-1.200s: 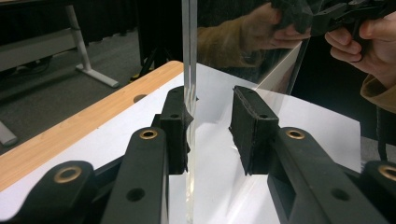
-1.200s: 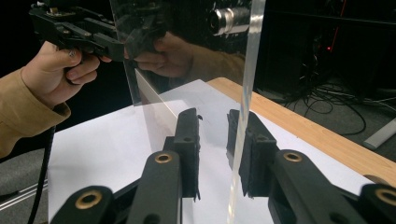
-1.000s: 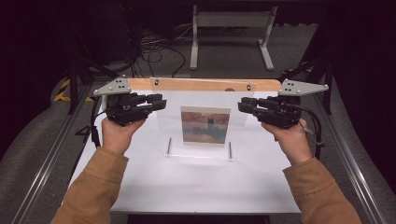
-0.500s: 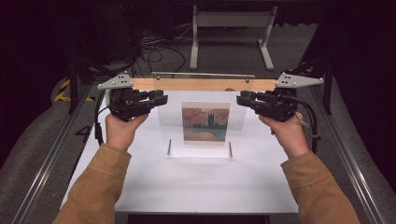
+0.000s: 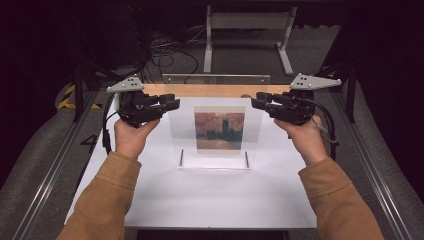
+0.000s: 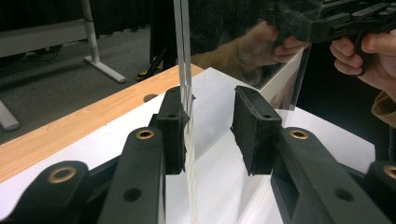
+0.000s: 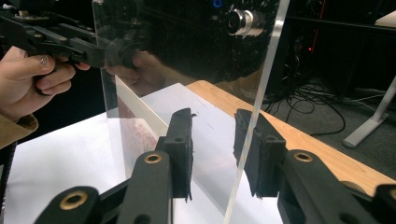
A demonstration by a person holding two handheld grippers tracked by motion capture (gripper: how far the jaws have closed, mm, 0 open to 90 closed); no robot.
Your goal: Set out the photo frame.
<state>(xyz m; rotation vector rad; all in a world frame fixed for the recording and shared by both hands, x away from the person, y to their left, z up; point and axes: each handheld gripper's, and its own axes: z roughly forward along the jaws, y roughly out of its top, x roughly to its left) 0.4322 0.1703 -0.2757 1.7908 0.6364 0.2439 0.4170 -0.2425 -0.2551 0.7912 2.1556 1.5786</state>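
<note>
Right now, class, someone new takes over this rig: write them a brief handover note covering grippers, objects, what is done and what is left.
Left gripper: open, jaws astride the left edge of the clear acrylic frame.
Right gripper: open, astride its right edge.
The frame stands upright mid-table, painting print inside, on the white table.
Done: both grippers lined up.
Left: probably close both and lift.
</note>
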